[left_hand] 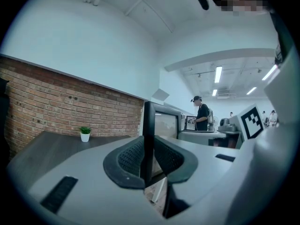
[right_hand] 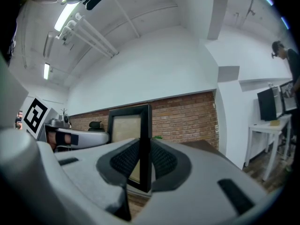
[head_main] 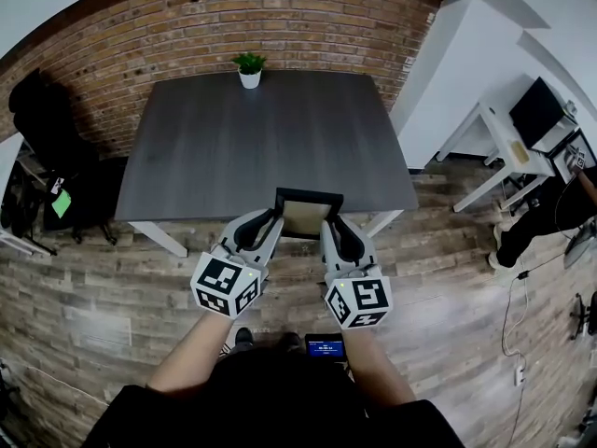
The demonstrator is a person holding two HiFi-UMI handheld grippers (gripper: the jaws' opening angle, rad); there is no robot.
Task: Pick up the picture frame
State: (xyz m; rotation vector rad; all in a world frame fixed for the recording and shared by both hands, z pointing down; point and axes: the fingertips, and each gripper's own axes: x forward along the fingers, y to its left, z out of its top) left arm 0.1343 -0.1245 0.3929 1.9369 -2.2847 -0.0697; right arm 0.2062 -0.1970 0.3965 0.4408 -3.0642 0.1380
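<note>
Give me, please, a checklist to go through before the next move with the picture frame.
1. Left gripper shut on the left side bar of the picture frame: ok.
2. Right gripper shut on the right side bar: ok.
3. Picture frame upright between the two grippers, not tilted: ok.
4. Picture frame free of the table: cannot tell; it is at the near edge, and the views do not show whether its lower bar touches.
5. Potted plant out of the way: ok, it stands at the far edge.
</note>
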